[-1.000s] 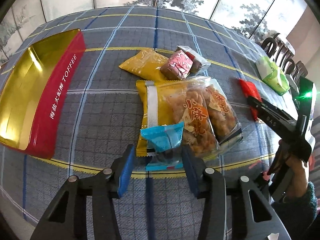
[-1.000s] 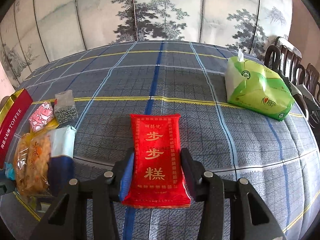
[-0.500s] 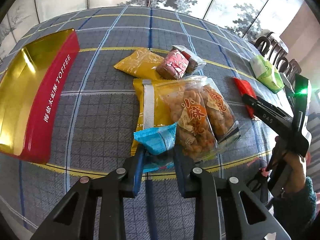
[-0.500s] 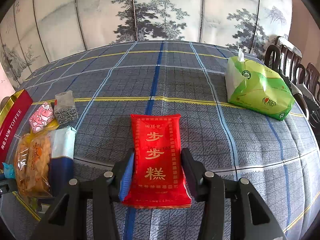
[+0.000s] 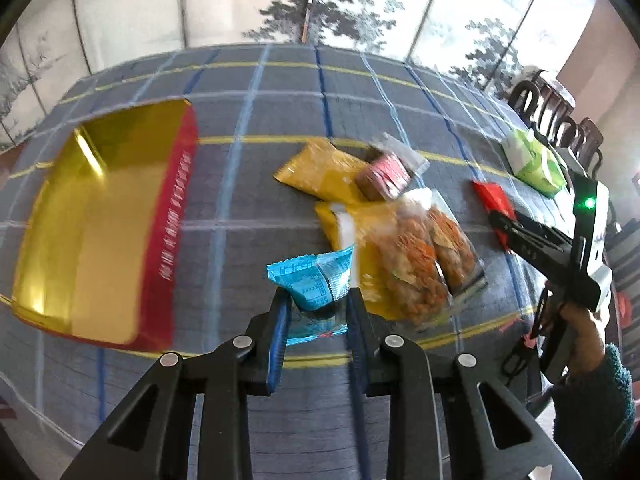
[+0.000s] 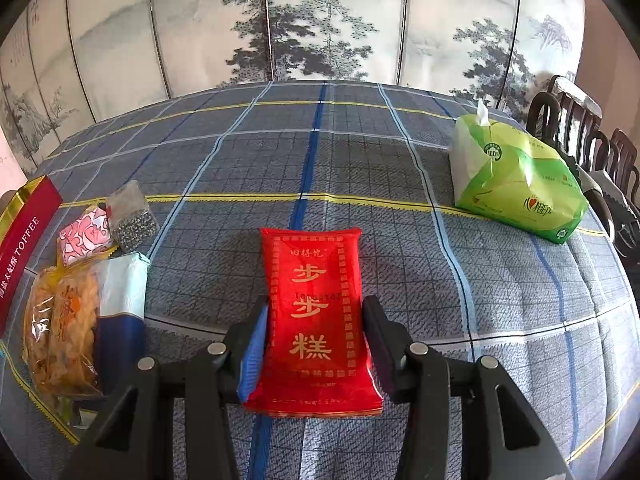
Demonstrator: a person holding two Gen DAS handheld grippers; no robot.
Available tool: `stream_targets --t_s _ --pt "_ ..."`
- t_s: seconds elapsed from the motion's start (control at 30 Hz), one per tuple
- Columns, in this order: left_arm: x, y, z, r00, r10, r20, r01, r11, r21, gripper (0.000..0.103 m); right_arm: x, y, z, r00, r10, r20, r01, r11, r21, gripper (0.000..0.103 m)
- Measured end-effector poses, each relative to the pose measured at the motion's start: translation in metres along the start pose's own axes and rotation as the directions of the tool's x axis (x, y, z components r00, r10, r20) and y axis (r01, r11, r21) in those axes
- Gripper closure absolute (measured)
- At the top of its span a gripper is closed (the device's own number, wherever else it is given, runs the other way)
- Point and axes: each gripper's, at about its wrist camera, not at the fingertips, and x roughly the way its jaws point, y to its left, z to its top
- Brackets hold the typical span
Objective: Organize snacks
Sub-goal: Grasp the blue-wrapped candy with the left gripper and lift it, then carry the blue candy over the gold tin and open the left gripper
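Since tin [image 5: 100, 216] sits open for snacks, left tool [image 5: 316, 308] clamps blue packet [image 5: 314, 280]; right tool [image 6: 314, 320] half-open astride red pack [image 6: 316, 312], grip uncertain.

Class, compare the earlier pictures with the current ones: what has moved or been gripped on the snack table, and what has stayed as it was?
The left gripper has closed on the blue snack packet and lifted it off the yellow bag, swinging toward the toffee tin. The right gripper stays astride the red cake packet, which lies unmoved; the green tissue pack and the other snacks are unchanged.
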Motion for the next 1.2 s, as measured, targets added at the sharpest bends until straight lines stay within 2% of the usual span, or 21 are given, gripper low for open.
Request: stream_targets --t_s 0.23,0.43,0.53,0.83,1.2 --pt "-0.020 0.052 0.019 0.992 0.116 0.056 -0.114 0.993 -0.037 0.078 -0.003 0.002 -0.001 1.000 -0.009 -0.001 0.009 1.000 -0.009 0.056" --pt "-0.013 0.114 0.023 0.970 0.243 0.016 -0.241 0.967 -0.084 0.078 -0.004 0.003 -0.001 1.000 -0.016 -0.001 0.016 1.000 -0.015 0.056" --pt "-0.006 0.141 0.019 0.961 0.277 -0.014 -0.277 0.955 -0.106 0.078 -0.005 0.005 -0.001 1.000 -0.030 0.000 0.030 0.999 -0.025 0.057" --pt "0.008 0.176 0.009 0.956 0.289 -0.053 -0.294 0.947 -0.130 0.078 -0.008 0.008 -0.003 0.998 -0.064 -0.001 0.064 0.998 -0.010 0.057" --pt "0.016 0.188 0.006 0.940 0.333 -0.072 -0.338 0.939 -0.068 0.078 -0.007 0.014 0.006 0.991 -0.122 -0.062 0.123 0.992 0.007 0.058"
